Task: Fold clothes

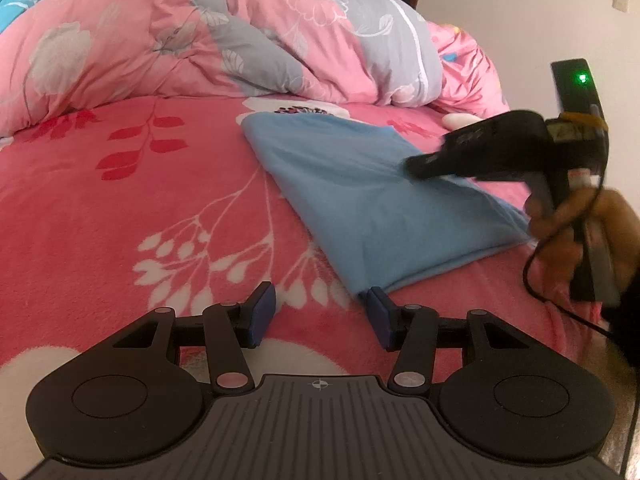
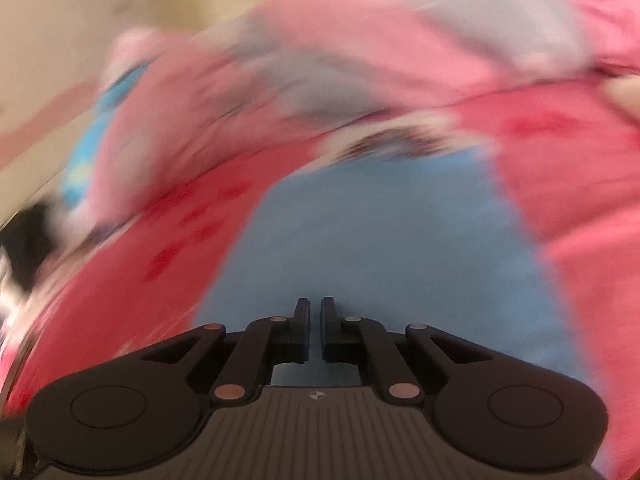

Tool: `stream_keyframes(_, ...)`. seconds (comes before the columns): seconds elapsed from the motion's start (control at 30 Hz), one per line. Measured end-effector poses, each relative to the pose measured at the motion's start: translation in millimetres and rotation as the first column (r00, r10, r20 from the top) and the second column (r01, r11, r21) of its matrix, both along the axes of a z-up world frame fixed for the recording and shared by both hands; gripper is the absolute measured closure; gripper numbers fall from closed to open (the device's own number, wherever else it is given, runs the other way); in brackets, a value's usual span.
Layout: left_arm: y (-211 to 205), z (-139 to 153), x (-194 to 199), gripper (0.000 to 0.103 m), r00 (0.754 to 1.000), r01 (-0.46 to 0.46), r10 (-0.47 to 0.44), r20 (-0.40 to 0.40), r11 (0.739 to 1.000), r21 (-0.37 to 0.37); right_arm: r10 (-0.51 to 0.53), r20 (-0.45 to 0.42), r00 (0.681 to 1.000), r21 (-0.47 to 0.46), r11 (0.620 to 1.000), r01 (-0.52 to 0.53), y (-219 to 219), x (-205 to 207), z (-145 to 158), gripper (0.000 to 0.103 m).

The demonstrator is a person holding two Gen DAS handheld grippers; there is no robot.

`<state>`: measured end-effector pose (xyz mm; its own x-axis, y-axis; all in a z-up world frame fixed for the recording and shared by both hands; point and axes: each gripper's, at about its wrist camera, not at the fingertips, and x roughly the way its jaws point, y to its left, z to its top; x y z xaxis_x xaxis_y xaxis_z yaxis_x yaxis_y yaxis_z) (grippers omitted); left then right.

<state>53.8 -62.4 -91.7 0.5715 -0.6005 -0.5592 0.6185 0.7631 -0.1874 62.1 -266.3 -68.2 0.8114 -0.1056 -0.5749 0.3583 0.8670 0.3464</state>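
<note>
Soft, even indoor light with faint shadows; fisheye bending at edges; right wrist view heavily motion-blurred.

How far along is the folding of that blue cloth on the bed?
Mostly done, it seems: the light blue cloth lies as a flat folded rectangle on the pink floral blanket. Nothing is gripped: the left gripper is open at its near corner, and the right gripper is shut above it. Possibly another fold or smoothing remains.

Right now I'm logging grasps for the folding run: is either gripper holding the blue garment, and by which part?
Neither. The left gripper is open at the blue garment's near corner; the right gripper is shut over it, gripping nothing.
</note>
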Motion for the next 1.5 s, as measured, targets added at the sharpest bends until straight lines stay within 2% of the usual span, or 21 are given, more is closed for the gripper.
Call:
stream_keyframes(0.03, 1, 0, 0, 0.052, 1.0, 0.002, -0.002, 0.001, 1.0, -0.004, -0.051, 0.006, 0.999, -0.001, 0.999, 0.051, -12, -5, 4, 0.095)
stream_keyframes(0.13, 1, -1, -1, 0.052, 1.0, 0.007, -0.007, 0.005, 1.0, -0.011, -0.075, 0.042, 0.996, 0.053, 0.996, 0.073, -25, -18, 12, 0.095)
stream_keyframes(0.2, 2, -1, -1, 0.052, 1.0, 0.009, -0.009, 0.006, 1.0, -0.012, 0.011, 0.045, 0.999, 0.067, 0.998, -0.014, -13, -17, 11, 0.095)
stream_keyframes(0.3, 3, -1, -1, 0.052, 1.0, 0.011, -0.011, 0.001, 1.0, -0.014, 0.088, 0.013, 0.996, 0.105, 0.99, -0.089, -4, -15, -2, 0.095)
stream_keyframes(0.37, 4, 0, 0, 0.052, 1.0, 0.015, -0.015, -0.003, 1.0, -0.015, 0.009, 0.015, 1.0, 0.143, 0.99, -0.011, -22, -28, -12, 0.095)
stream_keyframes(0.47, 7, 1, 1, 0.052, 1.0, 0.016, -0.016, -0.017, 0.999, -0.028, -0.216, 0.062, 0.974, 0.303, 0.934, 0.188, -68, -71, -18, 0.095)
stream_keyframes(0.5, 8, 2, 2, 0.052, 1.0, 0.013, -0.014, -0.026, 0.999, -0.037, -0.266, 0.07, 0.961, 0.28, 0.93, 0.237, -73, -85, -13, 0.093)
stream_keyframes(0.57, 11, 3, 3, 0.051, 0.999, 0.008, -0.011, -0.045, 0.998, -0.057, -0.289, 0.092, 0.953, 0.237, 0.936, 0.261, -71, -102, -5, 0.093)
stream_keyframes(0.67, 15, 6, 2, 0.05, 0.998, 0.001, -0.005, -0.06, 0.998, -0.068, -0.217, 0.143, 0.966, 0.266, 0.948, 0.174, -54, -115, 0, 0.093)
stream_keyframes(0.77, 18, 10, -2, 0.05, 0.998, -0.003, -0.002, -0.067, 0.997, -0.074, -0.099, 0.139, 0.985, 0.259, 0.964, 0.06, -30, -111, -7, 0.093)
stream_keyframes(0.8, 18, 12, -3, 0.05, 0.998, -0.002, -0.003, -0.065, 0.997, -0.073, -0.09, 0.123, 0.988, 0.256, 0.965, 0.056, -27, -113, -12, 0.093)
stream_keyframes(0.9, 19, 15, -6, 0.05, 0.999, -0.002, -0.001, -0.052, 0.997, -0.071, -0.203, 0.093, 0.975, 0.282, 0.944, 0.17, -38, -138, -20, 0.095)
stream_keyframes(1.0, 17, 19, 0, 0.05, 0.998, -0.01, 0.003, -0.065, 0.994, -0.108, -0.312, 0.099, 0.945, 0.267, 0.923, 0.277, -43, -169, -15, 0.092)
stream_keyframes(1.17, 9, 22, 10, 0.051, 0.995, -0.02, 0.003, -0.099, 0.986, -0.164, -0.317, 0.125, 0.94, 0.265, 0.924, 0.276, -36, -180, -9, 0.092)
stream_keyframes(1.2, 6, 21, 12, 0.054, 0.994, -0.021, 0.002, -0.113, 0.986, -0.165, -0.311, 0.125, 0.942, 0.266, 0.925, 0.27, -34, -179, -10, 0.092)
stream_keyframes(1.23, 3, 19, 14, 0.062, 0.991, -0.023, 0.002, -0.131, 0.987, -0.16, -0.307, 0.123, 0.944, 0.266, 0.926, 0.266, -32, -177, -10, 0.092)
stream_keyframes(1.33, -6, 12, 15, 0.079, 0.987, -0.023, 0.004, -0.163, 0.993, -0.112, -0.288, 0.124, 0.95, 0.283, 0.927, 0.244, -27, -169, -13, 0.092)
stream_keyframes(1.4, -10, 7, 11, 0.08, 0.987, -0.019, 0.007, -0.162, 0.997, -0.071, -0.262, 0.14, 0.955, 0.273, 0.937, 0.217, -21, -165, -8, 0.092)
stream_keyframes(1.5, -10, 5, 8, 0.08, 0.987, -0.023, 0.013, -0.159, 0.998, -0.058, -0.181, 0.166, 0.969, 0.234, 0.962, 0.139, -9, -148, 0, 0.092)
